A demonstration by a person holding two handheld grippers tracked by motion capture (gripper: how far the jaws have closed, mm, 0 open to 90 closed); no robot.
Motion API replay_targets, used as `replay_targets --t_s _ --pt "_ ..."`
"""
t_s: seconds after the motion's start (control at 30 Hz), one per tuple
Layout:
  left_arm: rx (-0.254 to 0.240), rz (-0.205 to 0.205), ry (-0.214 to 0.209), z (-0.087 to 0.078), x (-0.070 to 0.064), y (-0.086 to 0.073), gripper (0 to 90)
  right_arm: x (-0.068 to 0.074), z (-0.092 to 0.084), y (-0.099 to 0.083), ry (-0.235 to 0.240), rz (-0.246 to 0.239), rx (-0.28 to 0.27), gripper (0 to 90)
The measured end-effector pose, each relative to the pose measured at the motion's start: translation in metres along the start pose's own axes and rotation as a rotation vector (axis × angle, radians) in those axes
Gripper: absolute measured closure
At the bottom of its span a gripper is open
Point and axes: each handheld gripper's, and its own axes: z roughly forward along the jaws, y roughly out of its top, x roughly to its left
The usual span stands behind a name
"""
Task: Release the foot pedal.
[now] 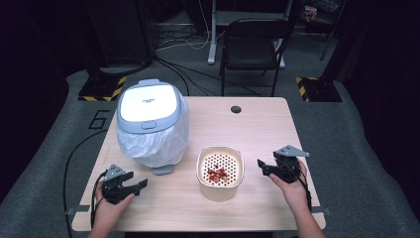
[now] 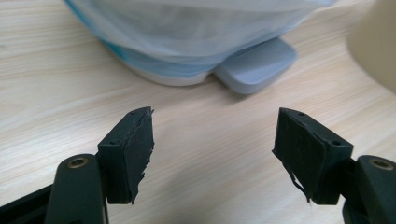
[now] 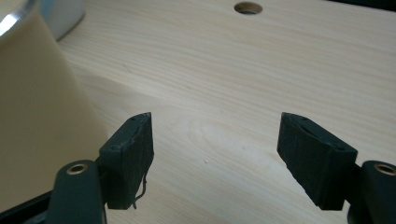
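Centrally on the light wooden table stands a cream, squarish tub with rounded corners. A perforated insert sits inside it near the rim, its floor dotted with rows of small holes, and a small heap of red pieces lies on that insert, a little toward the middle. What the pieces are cannot be told from the high view.

Behind and to the left of the tub stands a small pedal bin. Its pale grey-blue lid is down, and a white plastic liner hangs out from under the lid and drapes over the body. The contents are hidden by the shut lid. A grey ribbed pedal sticks out at the foot of the bin toward the person, resting on the tabletop.

The left gripper is held low over the near left part of the table, in front of the bin, with its jaws spread wide and nothing between them; the left gripper view shows only bare wood in the gap, with the pedal just beyond. The right gripper is held just to the right of the tub, apart from it, its jaws likewise spread and empty. In the right gripper view the tub's cream wall rises at the left, and a round cable hole shows in the far tabletop.
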Motion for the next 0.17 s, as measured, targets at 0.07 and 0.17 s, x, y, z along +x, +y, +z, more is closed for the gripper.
replay_targets --t_s 0.07,0.17 --pt "-0.003 -0.007 0.020 0.001 0.003 -0.002 26.3 -0.004 0.004 -0.008 -0.026 0.007 0.016 26.4" --pt "0.011 -0.033 0.022 0.000 0.007 -0.004 28.3 -0.014 0.016 -0.022 -0.054 0.027 0.066 25.0"
